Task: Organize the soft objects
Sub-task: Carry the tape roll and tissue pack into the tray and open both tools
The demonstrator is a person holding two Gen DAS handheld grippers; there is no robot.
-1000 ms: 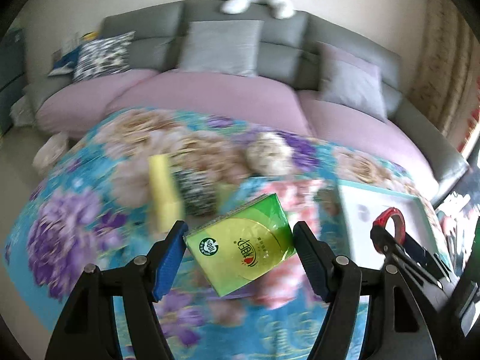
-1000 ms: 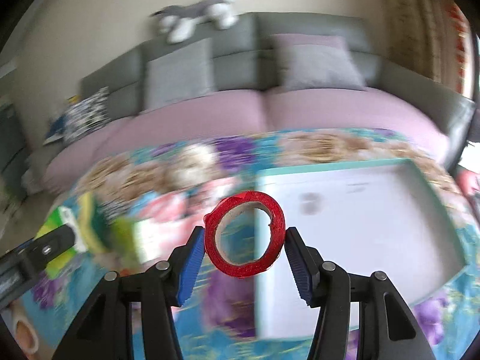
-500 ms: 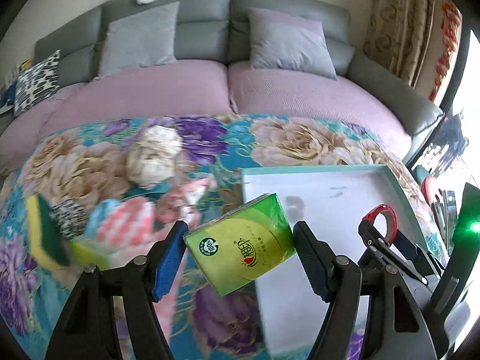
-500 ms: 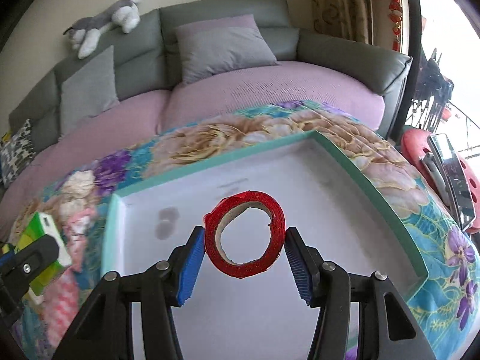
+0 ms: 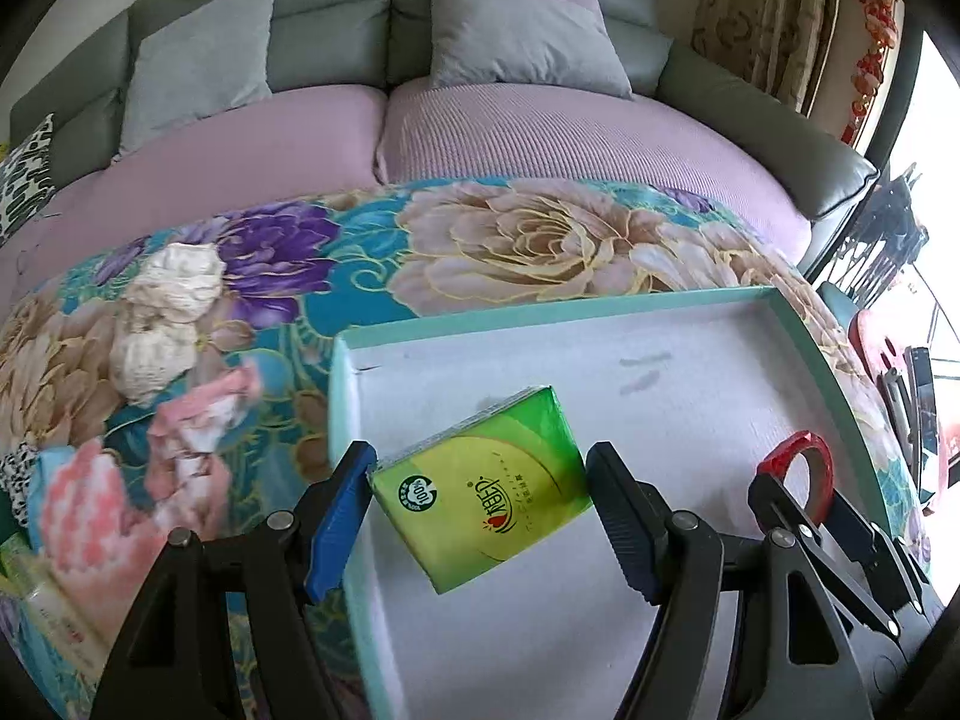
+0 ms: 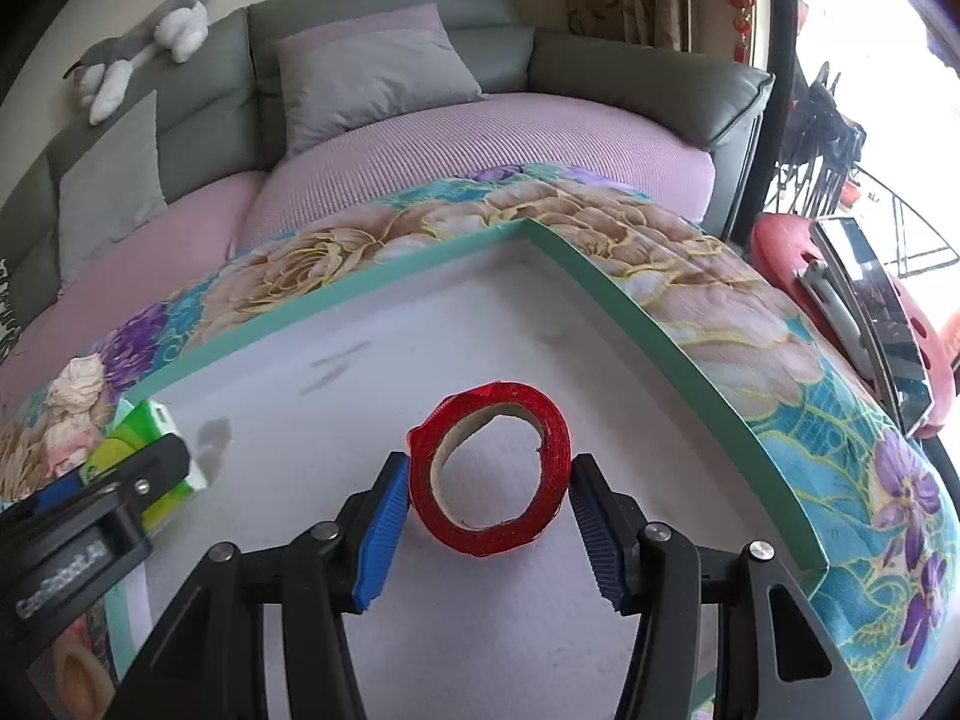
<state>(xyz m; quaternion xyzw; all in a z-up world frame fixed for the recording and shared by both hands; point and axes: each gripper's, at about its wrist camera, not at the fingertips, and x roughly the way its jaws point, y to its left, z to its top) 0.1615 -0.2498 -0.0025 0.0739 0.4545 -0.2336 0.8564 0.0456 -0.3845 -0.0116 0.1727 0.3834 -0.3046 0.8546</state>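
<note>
My left gripper is shut on a green tissue pack, held tilted above the left part of the white tray with a teal rim. To its right, my right gripper is shut on a red tape roll, held upright over the tray's middle. In the left wrist view the tape roll and right gripper show at the right edge. The tissue pack and the left gripper's black finger show at the left of the right wrist view.
The tray lies on a floral blanket. Left of the tray lie a cream crumpled cloth, a pink-and-white cloth and a pink sponge-like piece. Behind stands a grey sofa with pillows and a plush toy.
Both grippers swung right and sank from over the blanket's clutter to above the tray, each keeping its hold. The tray now fills the lower part of both views.
</note>
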